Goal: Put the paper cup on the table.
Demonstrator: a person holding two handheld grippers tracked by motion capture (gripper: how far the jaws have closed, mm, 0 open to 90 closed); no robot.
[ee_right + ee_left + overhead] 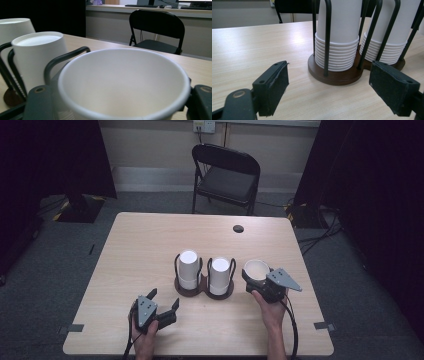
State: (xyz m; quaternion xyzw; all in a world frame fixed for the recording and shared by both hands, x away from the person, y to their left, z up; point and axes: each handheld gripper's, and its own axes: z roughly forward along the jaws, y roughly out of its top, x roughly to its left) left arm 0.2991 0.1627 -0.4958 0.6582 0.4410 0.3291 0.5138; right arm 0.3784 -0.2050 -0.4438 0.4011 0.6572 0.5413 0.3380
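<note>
Two stacks of upside-down white paper cups, the left stack (189, 268) and the right stack (220, 275), stand in a black wire holder on a brown wooden base (203, 291) at the table's middle. My left gripper (164, 299) rests on the table in front of the holder, open and empty; the left gripper view has the left stack (339, 32) and the base (337, 76) just beyond its wide-apart pads (273, 86). Right of the holder, my right gripper (258, 279) is shut on a single upright white cup (256, 268), whose open mouth (125, 82) sits between the jaws.
A black folding chair (227, 175) stands beyond the far edge of the light wooden table (145, 240). A round cable hole (238, 228) lies at the far right. Grey tape marks (75, 327) sit at the near corners. Dark curtains hang on both sides.
</note>
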